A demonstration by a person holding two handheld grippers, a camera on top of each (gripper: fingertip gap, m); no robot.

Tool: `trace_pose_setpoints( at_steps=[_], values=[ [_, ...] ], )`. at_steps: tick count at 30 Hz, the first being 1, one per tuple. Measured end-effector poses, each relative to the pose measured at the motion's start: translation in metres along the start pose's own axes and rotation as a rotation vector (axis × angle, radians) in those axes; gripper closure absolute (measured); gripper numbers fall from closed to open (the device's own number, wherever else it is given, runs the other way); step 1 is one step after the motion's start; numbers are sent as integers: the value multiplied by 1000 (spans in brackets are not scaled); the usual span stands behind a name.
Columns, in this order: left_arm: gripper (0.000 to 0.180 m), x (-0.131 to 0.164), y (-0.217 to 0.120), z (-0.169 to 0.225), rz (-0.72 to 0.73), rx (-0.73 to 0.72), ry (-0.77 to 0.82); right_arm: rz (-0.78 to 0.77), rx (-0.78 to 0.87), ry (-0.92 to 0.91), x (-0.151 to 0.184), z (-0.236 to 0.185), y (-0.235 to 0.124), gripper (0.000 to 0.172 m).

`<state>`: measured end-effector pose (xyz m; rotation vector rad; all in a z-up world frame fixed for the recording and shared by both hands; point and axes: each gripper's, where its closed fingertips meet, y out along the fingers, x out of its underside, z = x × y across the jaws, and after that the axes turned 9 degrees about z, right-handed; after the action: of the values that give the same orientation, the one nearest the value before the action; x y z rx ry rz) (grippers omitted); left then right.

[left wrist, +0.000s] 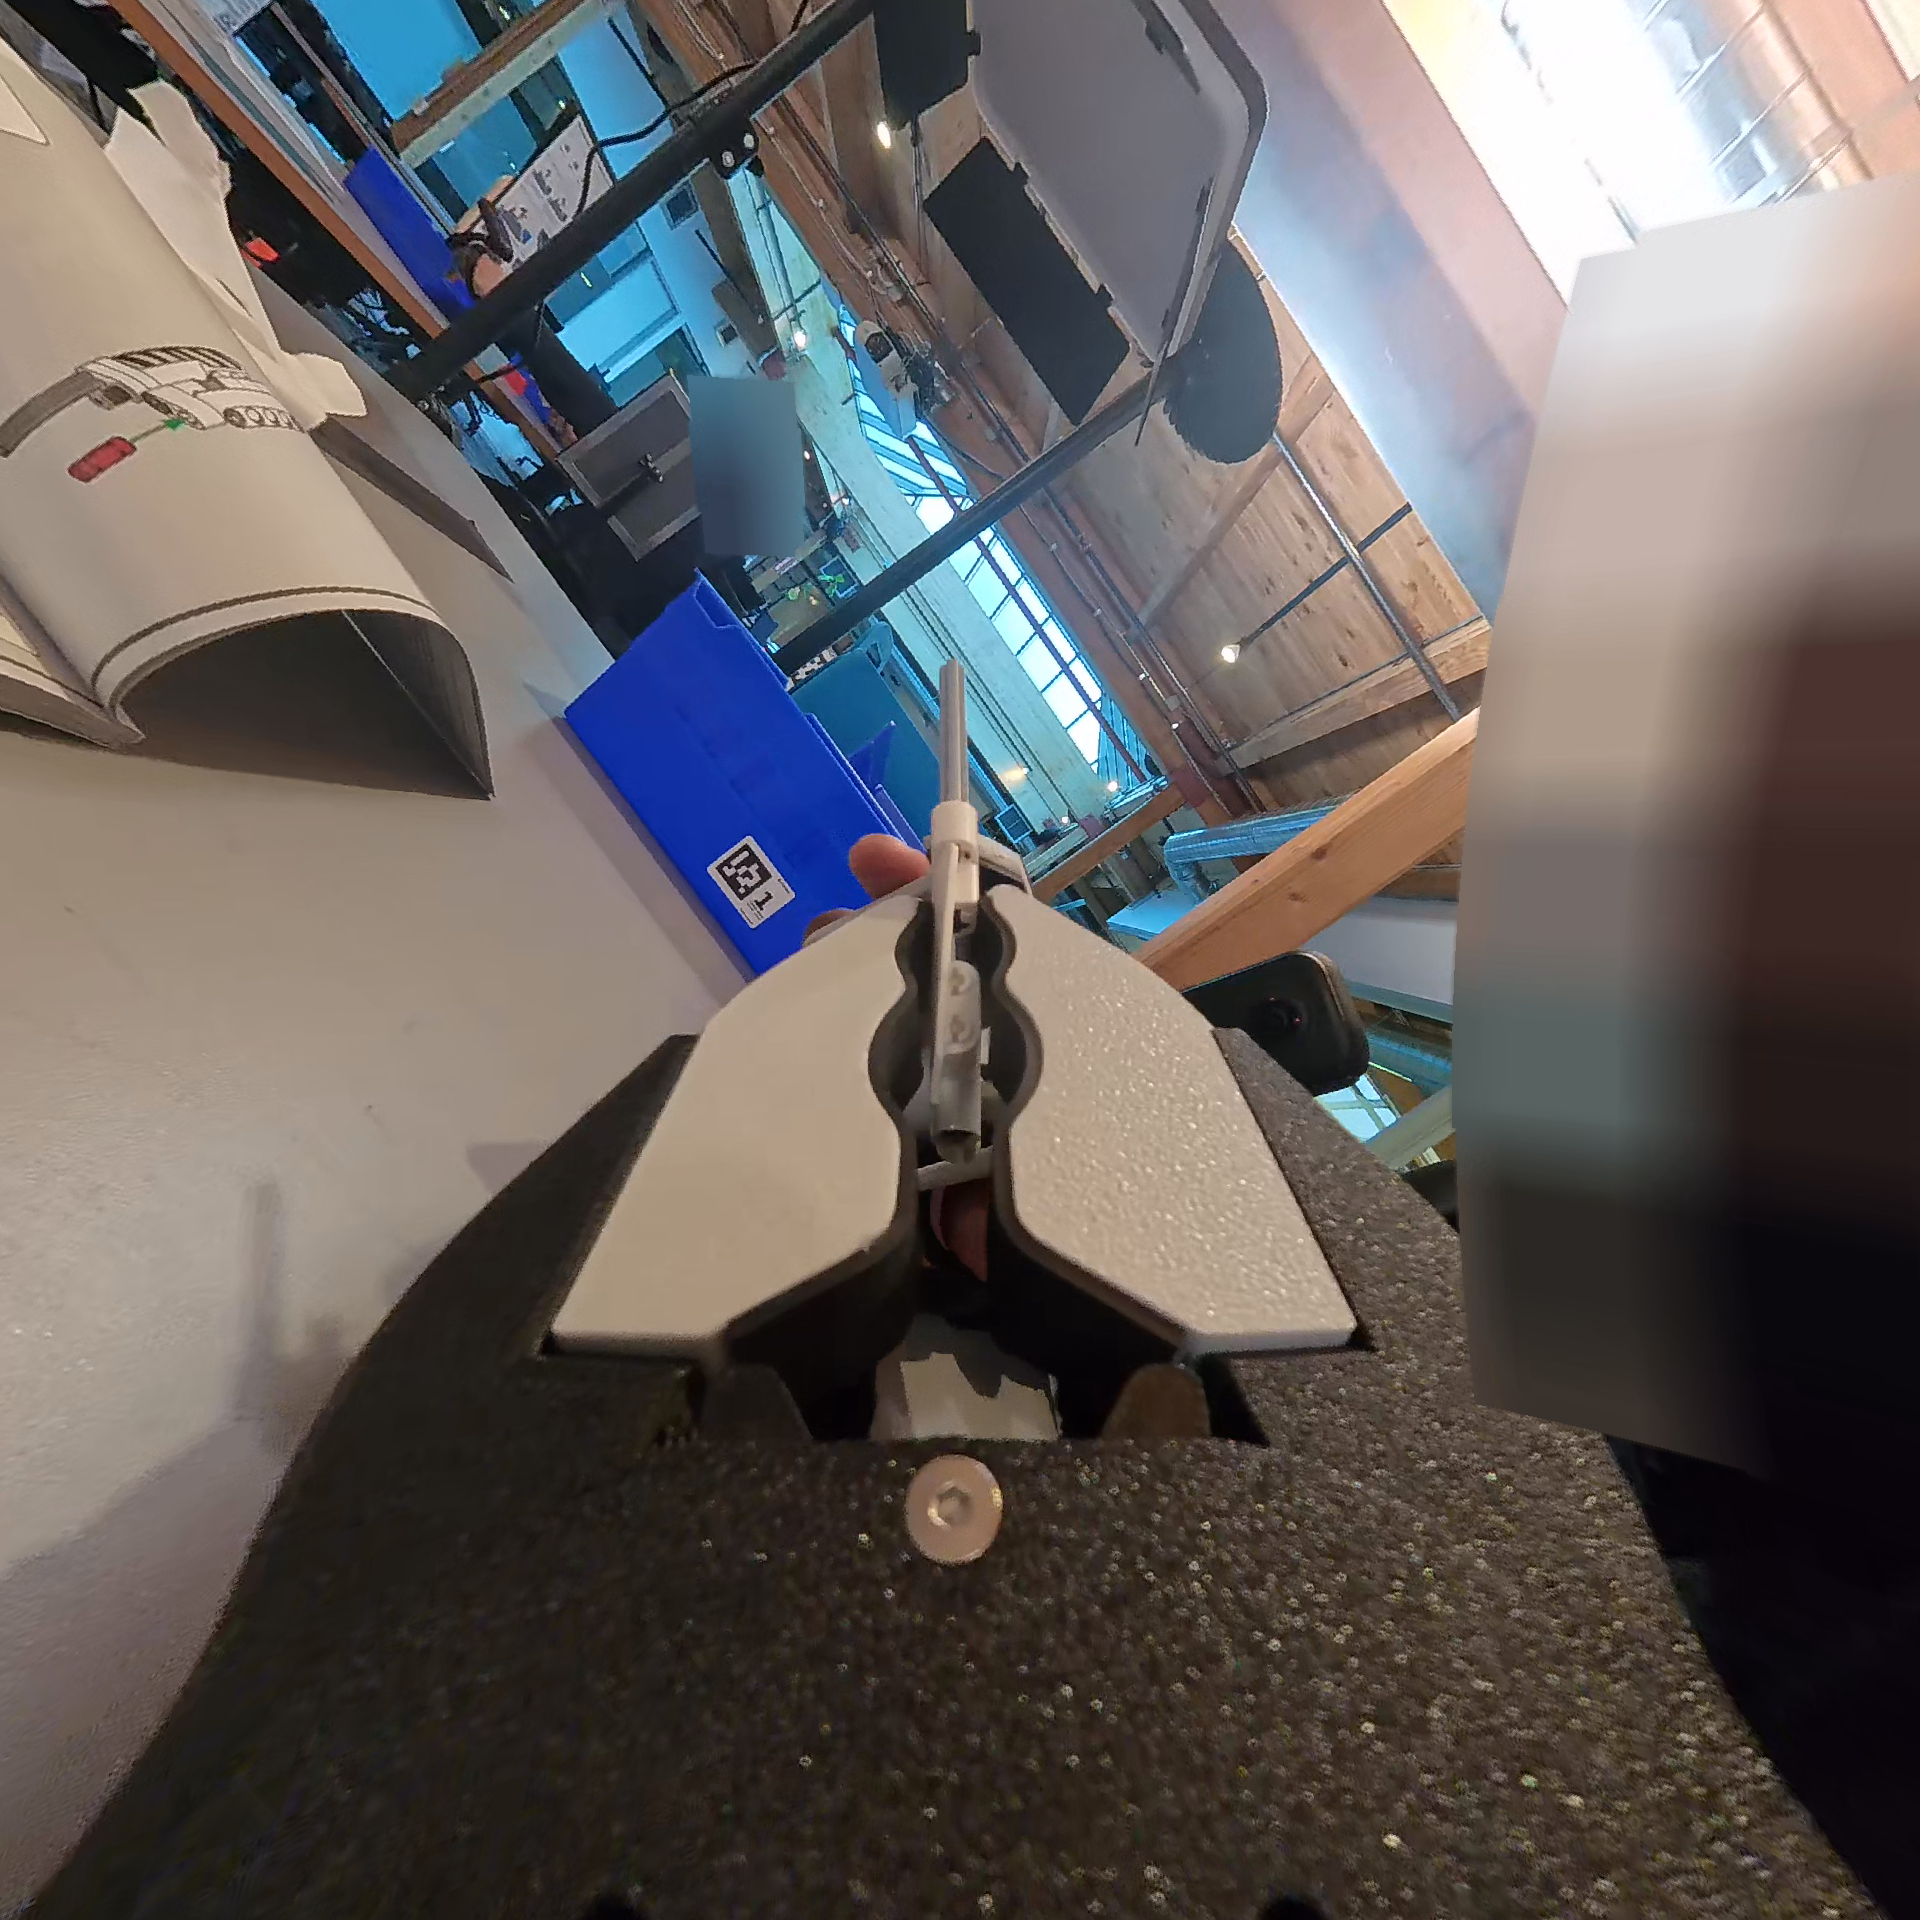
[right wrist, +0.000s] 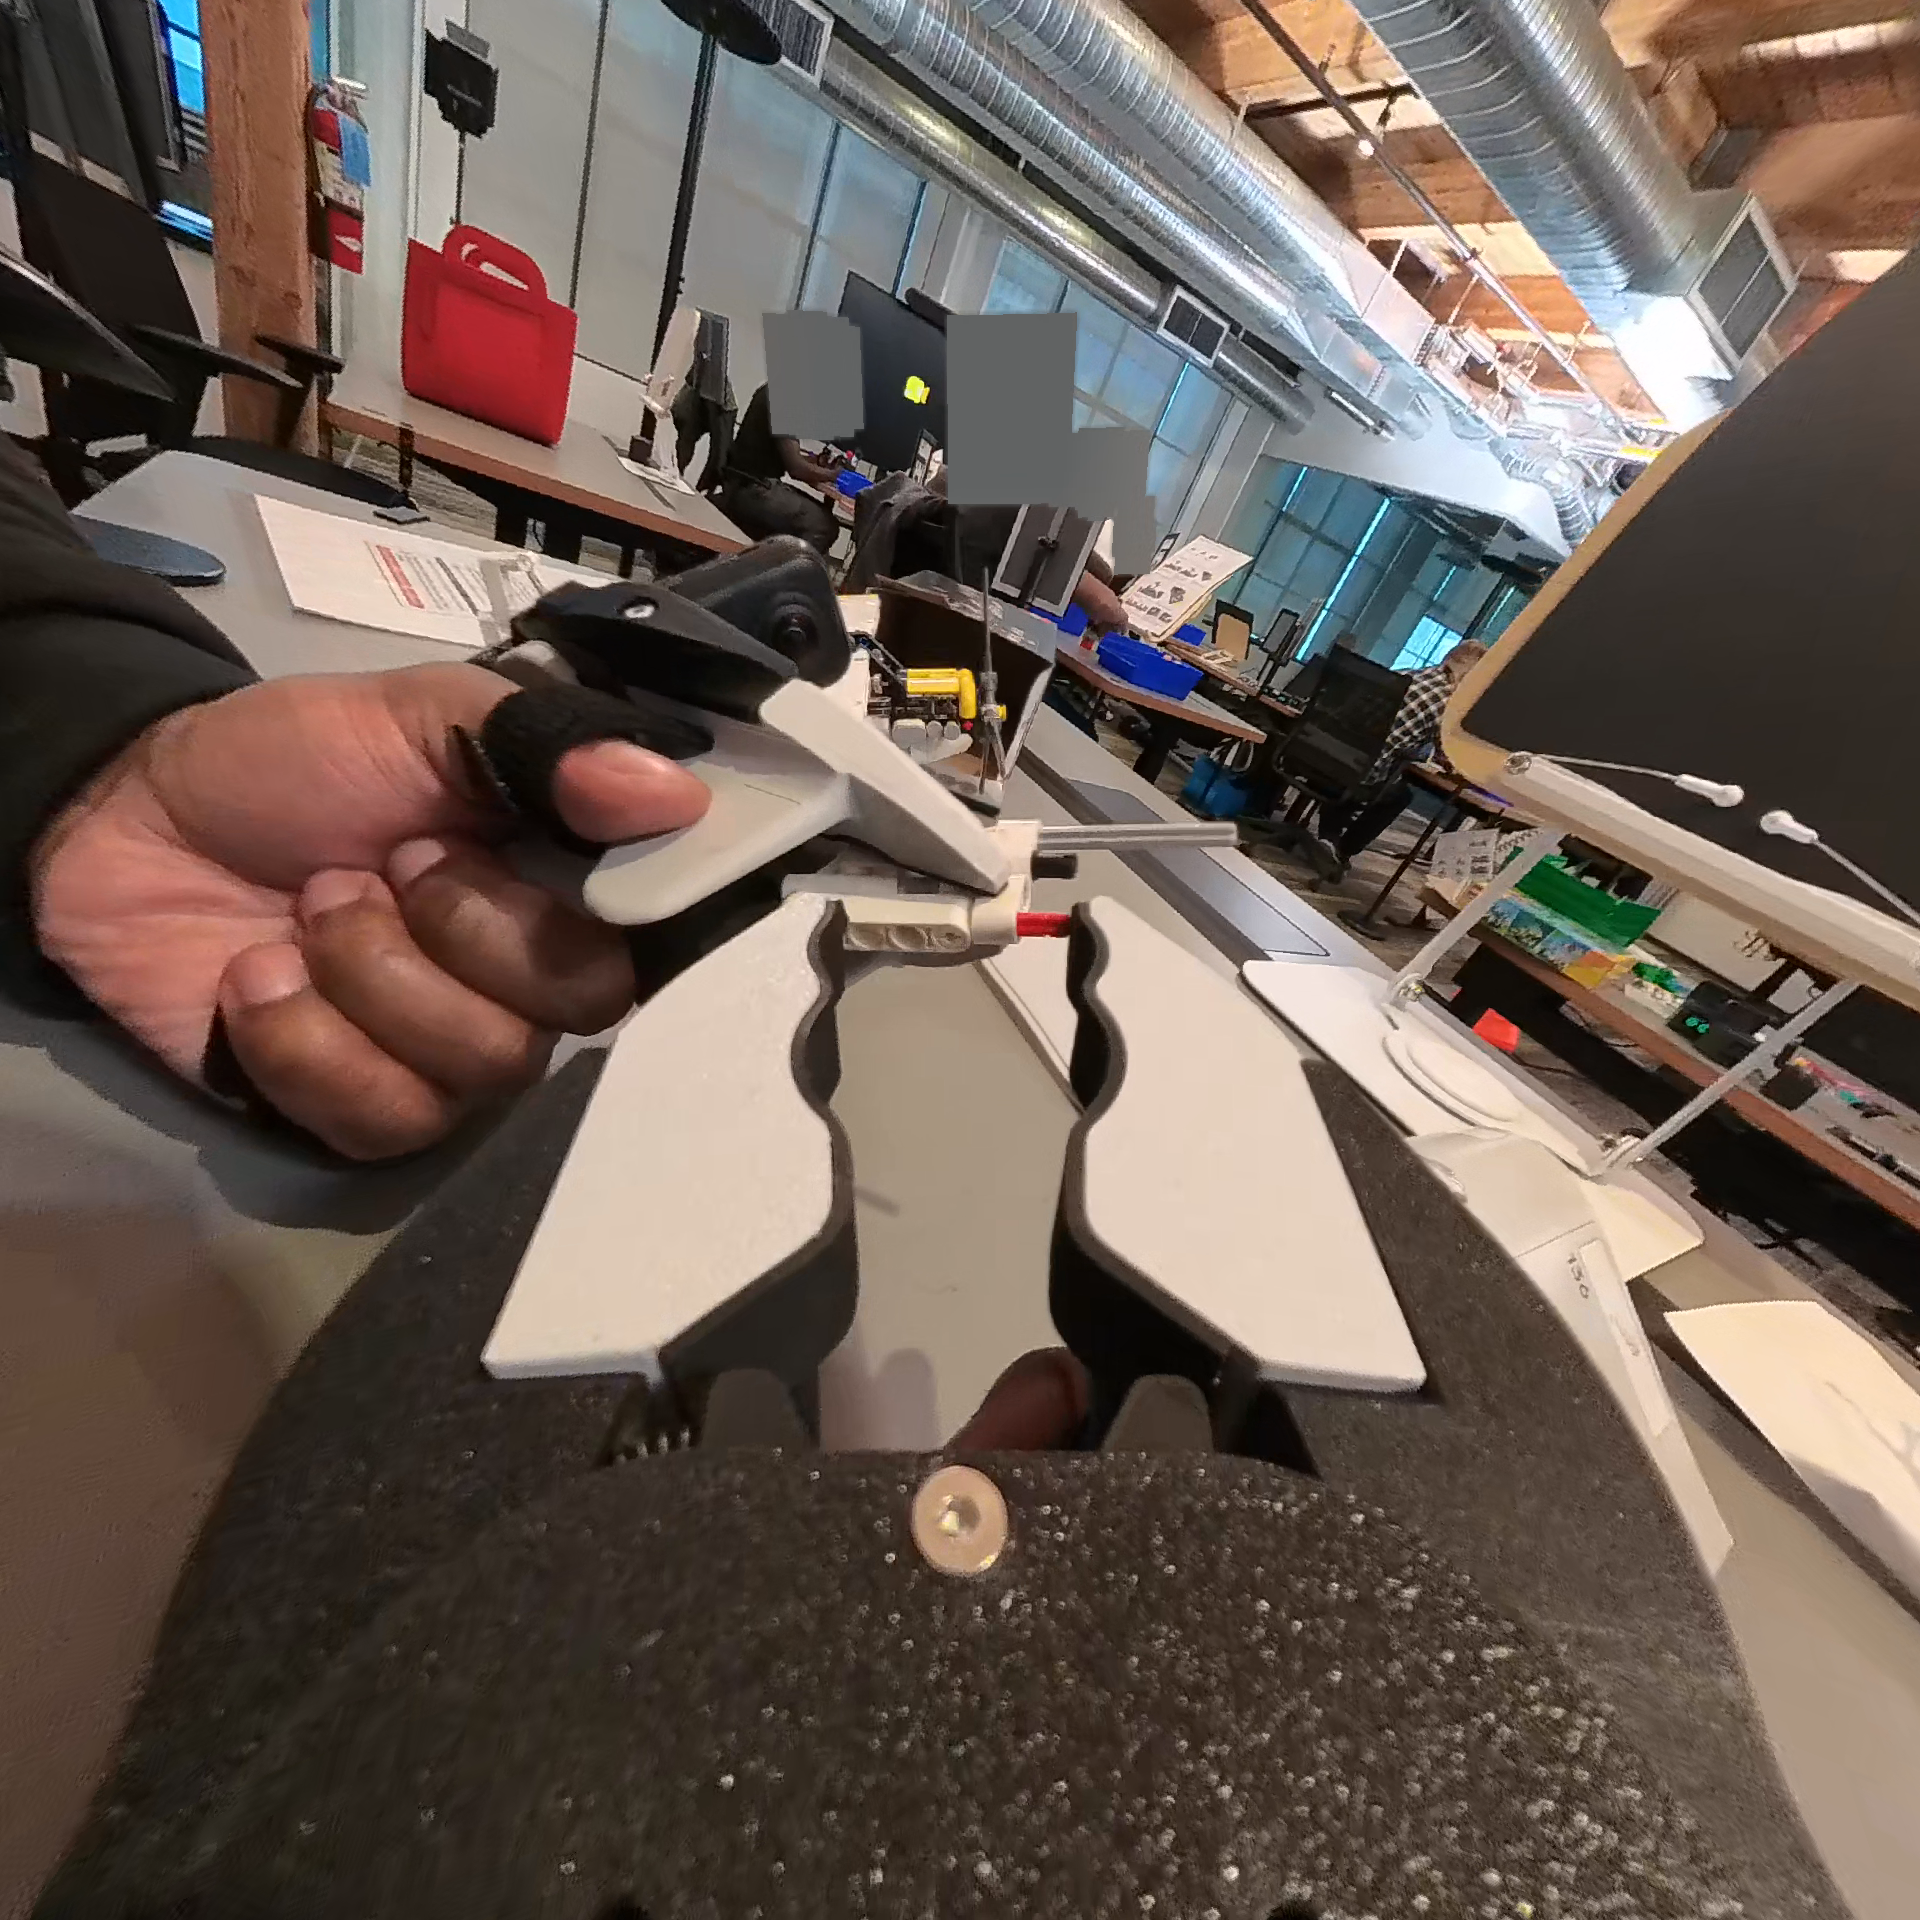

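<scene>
My left gripper is shut on a small white brick assembly, and a grey axle sticks out past the fingertips. The right wrist view shows the same gripper from the side, held by a hand. The assembly's white beam and short red pin hang below its fingers, and the grey axle points right. My right gripper is open. The beam and red pin lie across the gap between its fingertips, the pin's end right by the right finger.
A blue bin with a square code label and an open instruction booklet lie on the grey table. A partly built model with a yellow part, a printed sheet, a dark monitor and a white stand base surround the work area. Only a small space, under 4 cm, lies between the two pairs of fingers.
</scene>
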<state>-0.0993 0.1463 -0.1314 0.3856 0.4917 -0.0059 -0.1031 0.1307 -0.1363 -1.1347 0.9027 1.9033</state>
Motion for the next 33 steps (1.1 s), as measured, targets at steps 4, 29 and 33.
trace_pose_setpoints(
  at_steps=[4,29,33],
  values=[
    [173,0,-1,1,10,3,-7,-2,5,-7,-1,-1,0,130],
    [173,-12,-4,-1,135,-11,0,-63,39,-99,1,-6,5,114],
    [173,-13,-6,0,161,4,-26,-75,54,-111,2,-8,9,107]
  ],
)
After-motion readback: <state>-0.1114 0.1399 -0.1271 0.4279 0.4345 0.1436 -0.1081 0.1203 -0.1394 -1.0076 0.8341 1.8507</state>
